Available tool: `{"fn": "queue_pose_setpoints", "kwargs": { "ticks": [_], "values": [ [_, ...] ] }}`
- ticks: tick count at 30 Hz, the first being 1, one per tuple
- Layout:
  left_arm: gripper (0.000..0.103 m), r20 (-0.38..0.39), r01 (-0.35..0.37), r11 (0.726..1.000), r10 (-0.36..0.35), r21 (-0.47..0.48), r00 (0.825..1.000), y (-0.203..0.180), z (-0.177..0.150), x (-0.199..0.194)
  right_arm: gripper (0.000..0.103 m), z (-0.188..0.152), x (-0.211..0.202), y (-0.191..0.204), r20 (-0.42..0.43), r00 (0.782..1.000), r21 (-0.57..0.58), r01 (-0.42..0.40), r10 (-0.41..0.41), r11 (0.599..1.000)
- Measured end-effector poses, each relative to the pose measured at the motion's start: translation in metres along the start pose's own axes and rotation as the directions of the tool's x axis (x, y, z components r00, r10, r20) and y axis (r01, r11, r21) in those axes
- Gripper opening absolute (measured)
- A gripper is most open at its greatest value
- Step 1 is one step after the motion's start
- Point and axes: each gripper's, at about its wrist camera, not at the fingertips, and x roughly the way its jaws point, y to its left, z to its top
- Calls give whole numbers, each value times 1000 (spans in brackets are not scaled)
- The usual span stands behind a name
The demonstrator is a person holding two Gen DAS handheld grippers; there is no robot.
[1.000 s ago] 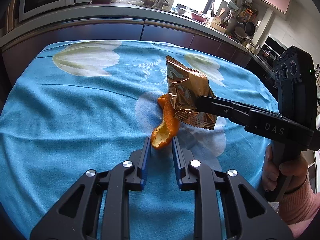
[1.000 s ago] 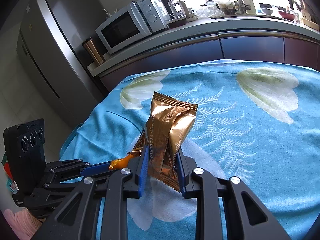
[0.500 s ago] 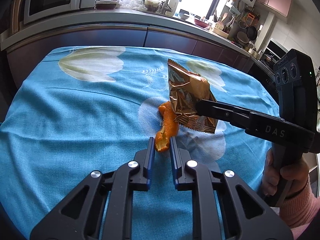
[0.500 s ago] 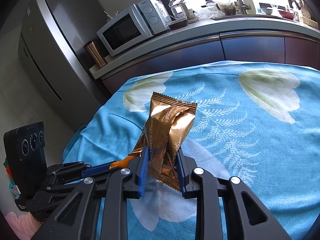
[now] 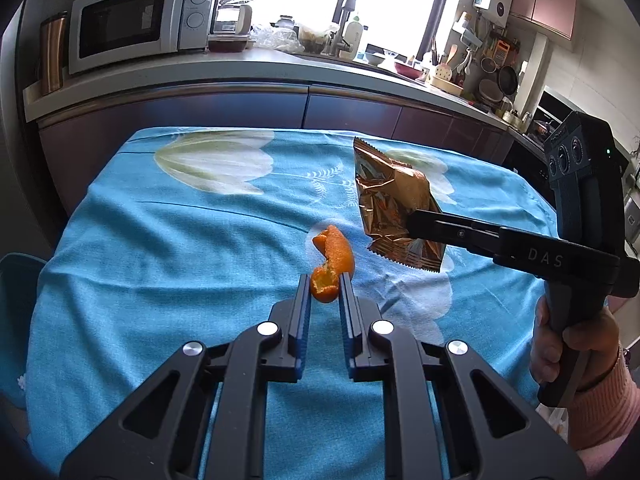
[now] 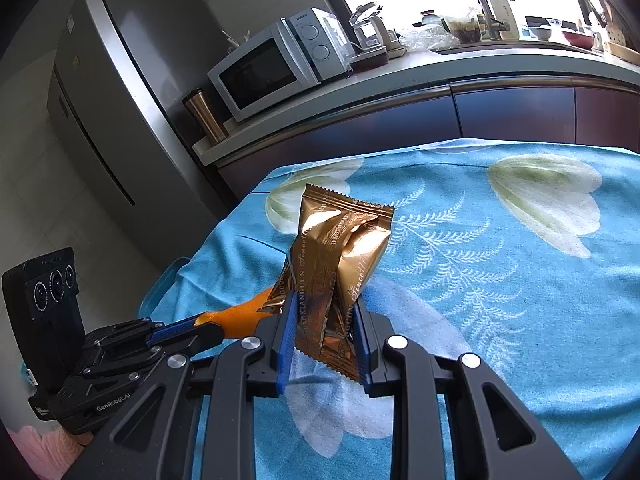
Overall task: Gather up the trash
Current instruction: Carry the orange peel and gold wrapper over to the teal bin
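My left gripper is shut on one end of an orange peel and holds it above the blue floral tablecloth. My right gripper is shut on a crumpled gold snack wrapper, which stands up between its fingers, lifted off the cloth. In the left wrist view the wrapper hangs from the right gripper just right of the peel. In the right wrist view the peel sticks out of the left gripper at lower left.
The table is covered by the blue cloth with white flowers. Behind it runs a dark kitchen counter with a microwave and dishes. A fridge stands to the left. A teal object sits below the table's left edge.
The left gripper closed on the orange peel and lifted it off the cloth. The right gripper kept holding the wrapper and rose slightly.
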Motion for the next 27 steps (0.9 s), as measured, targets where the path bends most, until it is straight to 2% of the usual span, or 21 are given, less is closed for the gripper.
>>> {"fn": "queue_pose_setpoints", "kwargs": {
  "ticks": [27],
  "values": [
    [14, 93, -100, 993, 106, -64, 990, 43, -14, -73, 24, -1, 9, 47, 1, 997, -59, -77, 77, 995]
  ]
}}
